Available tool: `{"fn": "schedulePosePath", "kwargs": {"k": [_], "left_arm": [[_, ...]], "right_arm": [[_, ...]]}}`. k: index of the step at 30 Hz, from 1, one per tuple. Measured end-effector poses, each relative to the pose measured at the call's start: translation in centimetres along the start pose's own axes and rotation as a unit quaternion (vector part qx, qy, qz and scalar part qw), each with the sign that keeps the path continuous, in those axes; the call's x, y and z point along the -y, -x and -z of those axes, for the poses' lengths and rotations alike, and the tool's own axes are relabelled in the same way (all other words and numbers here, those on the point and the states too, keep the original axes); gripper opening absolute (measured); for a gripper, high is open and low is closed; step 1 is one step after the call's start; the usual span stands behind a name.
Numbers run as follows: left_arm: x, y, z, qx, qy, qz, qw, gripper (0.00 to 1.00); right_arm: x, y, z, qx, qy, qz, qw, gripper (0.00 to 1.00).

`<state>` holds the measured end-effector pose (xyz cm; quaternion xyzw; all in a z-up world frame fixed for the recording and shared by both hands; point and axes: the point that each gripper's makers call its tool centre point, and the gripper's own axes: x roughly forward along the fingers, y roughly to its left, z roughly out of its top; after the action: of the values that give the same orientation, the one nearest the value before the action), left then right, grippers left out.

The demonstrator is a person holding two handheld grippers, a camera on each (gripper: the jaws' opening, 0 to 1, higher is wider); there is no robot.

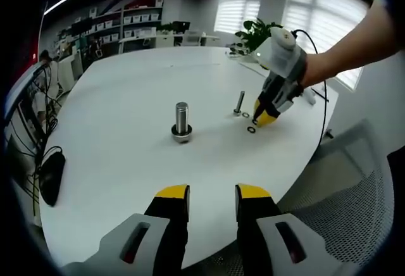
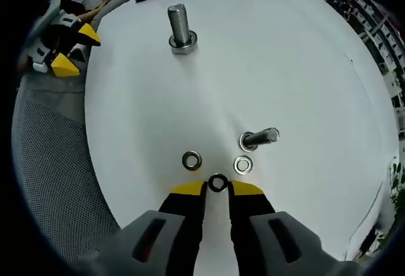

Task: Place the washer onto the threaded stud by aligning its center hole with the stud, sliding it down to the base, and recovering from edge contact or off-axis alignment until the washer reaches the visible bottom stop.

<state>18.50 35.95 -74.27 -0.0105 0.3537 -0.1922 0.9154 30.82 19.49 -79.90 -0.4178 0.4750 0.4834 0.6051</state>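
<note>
- A round white table (image 1: 126,156) carries the parts; in the left gripper view an office room lies behind it, with shelves along the upper left, bright blinded windows (image 1: 240,7) at the top and a potted plant (image 1: 256,32) just below them.
- A grey mesh chair (image 1: 354,206) sits at the lower right of that view, and a black computer mouse (image 1: 50,175) lies at the table's left edge.
- A large threaded stud (image 2: 181,28) stands upright near the top of the right gripper view, with its long axis vertical.
- A smaller bolt (image 2: 259,138) stands right of centre, also upright on its head.
- Three washers lie flat on the table: one washer (image 2: 191,159) left of centre, a second washer (image 2: 243,164) just below the smaller bolt, and a dark washer (image 2: 218,182) between the yellow tips.
- The right hand-held gripper (image 2: 218,188) has its jaws narrowed about the dark washer; I cannot tell whether they grip it.
- In the left gripper view a bare forearm (image 1: 354,42) reaches in from the upper right, angling that tool steeply down to the table.
- The left hand-held gripper (image 1: 212,194) has its jaws parted and holds nothing, low at the table's near edge.
</note>
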Motion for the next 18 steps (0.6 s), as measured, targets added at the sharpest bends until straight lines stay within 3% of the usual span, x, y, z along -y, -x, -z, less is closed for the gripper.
{"fn": "schedulePosePath", "kwargs": {"k": [5, 8, 18], "left_arm": [[-0.02, 0.02, -0.04, 0.001, 0.001, -0.001, 1.0000, 0.27], [0.05, -0.06, 0.00, -0.001, -0.002, 0.001, 1.0000, 0.27], [-0.05, -0.04, 0.01, -0.001, 0.000, -0.002, 1.0000, 0.27]], "right_arm": [[-0.12, 0.00, -0.03, -0.005, 0.016, 0.002, 0.9998, 0.17], [-0.49, 0.00, 0.04, -0.017, 0.037, -0.015, 0.9991, 0.18], [-0.91, -0.03, 0.15, -0.020, 0.050, -0.031, 0.9981, 0.24]]}}
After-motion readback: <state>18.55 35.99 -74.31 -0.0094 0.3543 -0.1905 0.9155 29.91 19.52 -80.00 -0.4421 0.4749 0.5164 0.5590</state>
